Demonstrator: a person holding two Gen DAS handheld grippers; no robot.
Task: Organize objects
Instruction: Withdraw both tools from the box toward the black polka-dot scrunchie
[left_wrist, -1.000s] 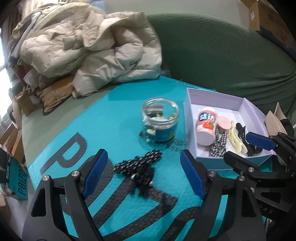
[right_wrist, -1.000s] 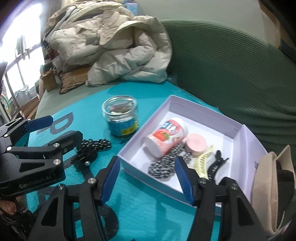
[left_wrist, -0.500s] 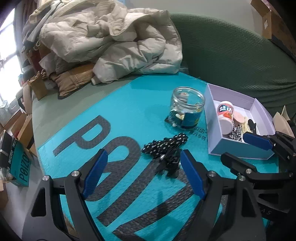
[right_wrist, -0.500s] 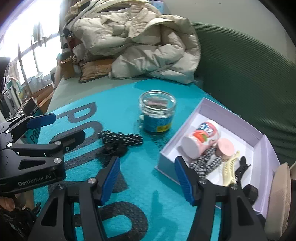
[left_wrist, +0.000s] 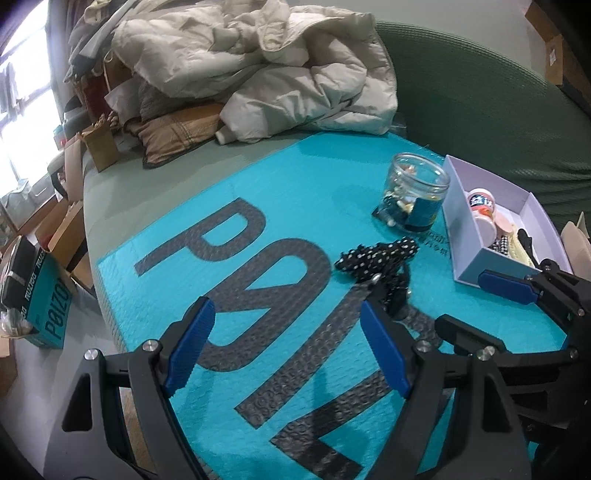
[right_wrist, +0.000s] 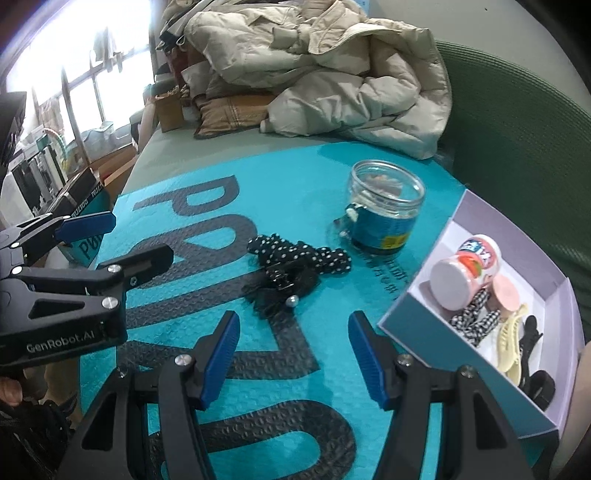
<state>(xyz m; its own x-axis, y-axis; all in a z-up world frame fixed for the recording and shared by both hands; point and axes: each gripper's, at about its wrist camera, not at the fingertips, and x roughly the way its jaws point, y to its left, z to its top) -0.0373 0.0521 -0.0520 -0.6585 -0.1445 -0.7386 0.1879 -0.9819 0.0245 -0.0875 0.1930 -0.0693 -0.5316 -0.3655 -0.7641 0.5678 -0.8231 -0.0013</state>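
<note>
A teal mat (right_wrist: 295, 184) with big dark letters covers the surface, beige jackets (right_wrist: 332, 66) heaped behind. The left gripper (right_wrist: 122, 240) hangs wide open and empty at the left. Mid-mat lies the black polka-dot hair bow (right_wrist: 295, 258), frilly, with a pearl bead, beside a glass jar (right_wrist: 384, 206). The right gripper (right_wrist: 291, 354) is spread wide, holding nothing. Far right, the white box (right_wrist: 480, 369) holds clips and a small bottle

Teal mat (right_wrist: 303, 192): jar (right_wrist: 384, 206), bow (right_wrist: 295, 269), box (right_wrist: 491, 317)
</note>
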